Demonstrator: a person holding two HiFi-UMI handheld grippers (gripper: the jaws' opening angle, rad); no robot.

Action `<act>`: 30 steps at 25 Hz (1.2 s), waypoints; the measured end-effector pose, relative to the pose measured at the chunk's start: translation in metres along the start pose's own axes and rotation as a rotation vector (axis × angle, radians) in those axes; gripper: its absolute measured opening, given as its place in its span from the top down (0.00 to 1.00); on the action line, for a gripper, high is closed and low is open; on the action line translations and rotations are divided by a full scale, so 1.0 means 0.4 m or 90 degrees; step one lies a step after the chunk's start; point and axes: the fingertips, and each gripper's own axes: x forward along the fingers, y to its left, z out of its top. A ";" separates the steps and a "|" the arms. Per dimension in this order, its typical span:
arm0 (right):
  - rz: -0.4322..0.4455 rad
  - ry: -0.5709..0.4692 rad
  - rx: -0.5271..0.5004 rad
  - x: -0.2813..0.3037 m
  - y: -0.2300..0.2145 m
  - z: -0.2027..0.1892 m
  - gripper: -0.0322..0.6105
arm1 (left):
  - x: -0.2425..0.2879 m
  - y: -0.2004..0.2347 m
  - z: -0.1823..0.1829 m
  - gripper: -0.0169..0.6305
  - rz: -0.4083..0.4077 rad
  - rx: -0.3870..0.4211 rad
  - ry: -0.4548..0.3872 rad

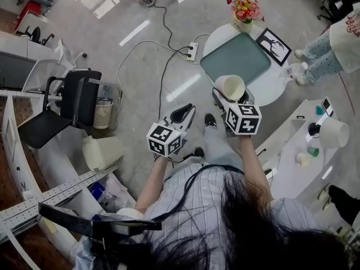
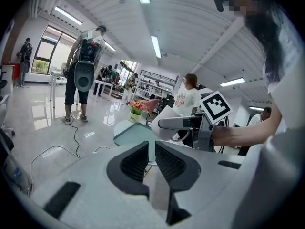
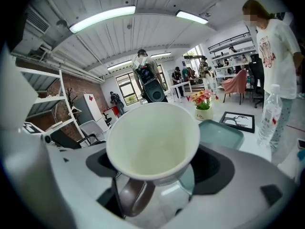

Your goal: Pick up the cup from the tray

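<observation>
Head view, cup: the white cup (image 1: 230, 87) is clear of the tray (image 1: 236, 58), in the air over the near rim of the round table (image 1: 269, 91), mouth tipped upward.
Head view, right gripper: the right gripper (image 1: 226, 99) is clamped on the cup low down. Its marker cube (image 1: 243, 118) hides the contact.
Head view, left gripper: the left gripper (image 1: 184, 112) hangs well apart, over the floor.
Left gripper view, fingers: drawn almost together, with only a thin slit between them and nothing in it.
Right gripper view, cup: it sits between the two jaws and is empty inside.
Handling: it looks light and thin-walled and would probably dent. A gentle hold near the stiffer base seems best.
Hard to make out: the flared rim covers the pads. I cannot tell whether the brown loop (image 3: 131, 199) beneath is a handle or a reflection.
</observation>
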 end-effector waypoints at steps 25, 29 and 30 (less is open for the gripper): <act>0.027 -0.007 0.003 -0.382 0.196 -0.196 0.30 | -0.217 -0.276 -0.145 0.93 -0.045 0.009 -0.037; 0.028 -0.005 0.001 -0.412 0.196 -0.211 0.30 | -0.221 -0.307 -0.155 0.93 -0.050 0.014 -0.032; 0.030 -0.005 0.001 -0.419 0.195 -0.215 0.30 | -0.222 -0.314 -0.157 0.93 -0.049 0.016 -0.031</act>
